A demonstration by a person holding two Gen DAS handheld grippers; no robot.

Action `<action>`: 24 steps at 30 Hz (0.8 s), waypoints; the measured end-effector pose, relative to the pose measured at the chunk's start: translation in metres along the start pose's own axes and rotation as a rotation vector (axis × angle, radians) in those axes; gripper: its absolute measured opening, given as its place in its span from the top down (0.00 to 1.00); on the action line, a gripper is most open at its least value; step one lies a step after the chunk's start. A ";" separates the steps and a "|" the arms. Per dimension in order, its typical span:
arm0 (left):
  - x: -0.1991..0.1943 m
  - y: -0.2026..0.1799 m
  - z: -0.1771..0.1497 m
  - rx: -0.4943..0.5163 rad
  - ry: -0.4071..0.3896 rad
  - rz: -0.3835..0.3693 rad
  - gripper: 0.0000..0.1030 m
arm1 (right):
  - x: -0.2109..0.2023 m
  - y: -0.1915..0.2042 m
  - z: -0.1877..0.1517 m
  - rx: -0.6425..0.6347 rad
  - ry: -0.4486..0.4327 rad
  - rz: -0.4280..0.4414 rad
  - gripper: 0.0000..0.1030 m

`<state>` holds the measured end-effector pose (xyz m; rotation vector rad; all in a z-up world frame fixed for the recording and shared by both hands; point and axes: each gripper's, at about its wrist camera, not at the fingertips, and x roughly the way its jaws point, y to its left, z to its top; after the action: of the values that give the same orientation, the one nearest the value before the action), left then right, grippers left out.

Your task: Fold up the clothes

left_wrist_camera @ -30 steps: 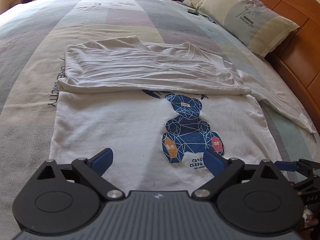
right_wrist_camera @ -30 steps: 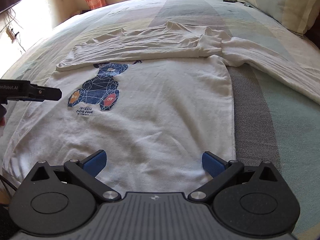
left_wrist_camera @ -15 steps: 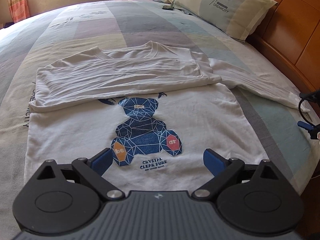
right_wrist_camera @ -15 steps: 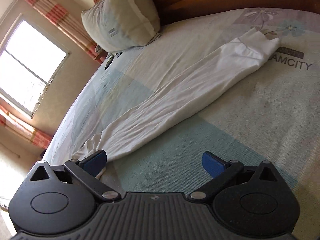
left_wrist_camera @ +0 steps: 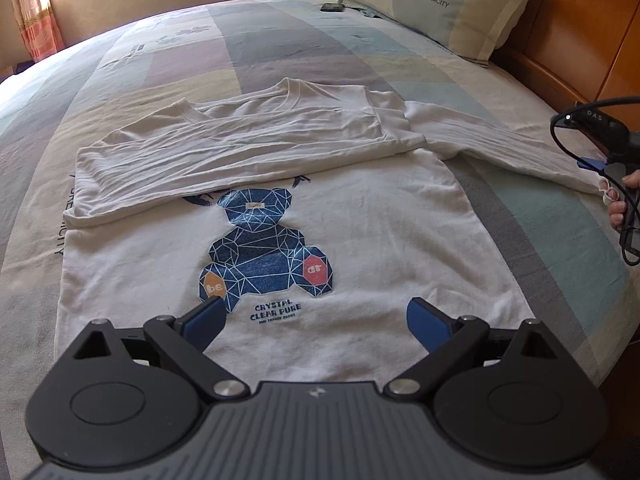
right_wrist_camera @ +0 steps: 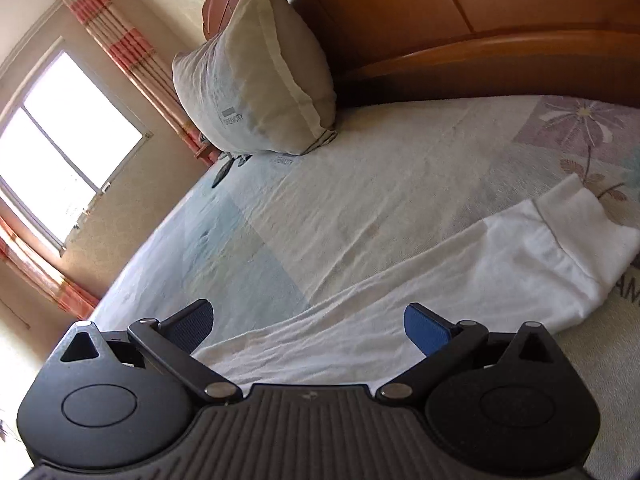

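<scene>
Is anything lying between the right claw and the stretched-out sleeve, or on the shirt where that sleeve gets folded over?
Nothing visible. The right claw is open directly over the sleeve, with only bedsheet around. The shirt carries just its other sleeve, already folded across the chest.

- The folded sleeve (left_wrist_camera: 224, 160) covers the top of the bear print (left_wrist_camera: 266, 248); only dark strokes peek out beside the head.
- The smallest line of print under "CRYSTAL CLEAR PURE" is too small to read.
- The right tool (left_wrist_camera: 600, 160) is cut off by the left view's edge; its jaws cannot be seen there.
- A hand (left_wrist_camera: 624, 204) shows only fingers at that edge.
- A dark object (left_wrist_camera: 332, 7) by the pillow (left_wrist_camera: 440, 0) is too small to identify.
- The shirt (right_wrist_camera: 360, 320) body lies outside the right view.
</scene>
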<state>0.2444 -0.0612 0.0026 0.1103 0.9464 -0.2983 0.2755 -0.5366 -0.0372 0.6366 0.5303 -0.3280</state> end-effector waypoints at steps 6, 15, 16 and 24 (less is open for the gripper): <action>0.005 0.006 -0.004 -0.033 0.016 0.011 0.06 | 0.025 0.033 -0.055 -0.477 0.068 -0.217 0.00; 0.012 0.004 0.001 -0.049 0.015 -0.009 0.06 | -0.020 0.018 -0.053 -0.554 0.104 -0.206 0.00; 0.012 0.005 0.001 -0.053 0.016 -0.008 0.06 | -0.023 0.020 -0.046 -0.535 0.087 -0.193 0.00; 0.012 0.011 -0.003 -0.085 0.025 0.003 0.06 | 0.024 0.020 -0.024 -0.453 0.083 -0.246 0.00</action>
<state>0.2519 -0.0527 -0.0090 0.0376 0.9823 -0.2535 0.2956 -0.5093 -0.0571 0.1456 0.7377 -0.3973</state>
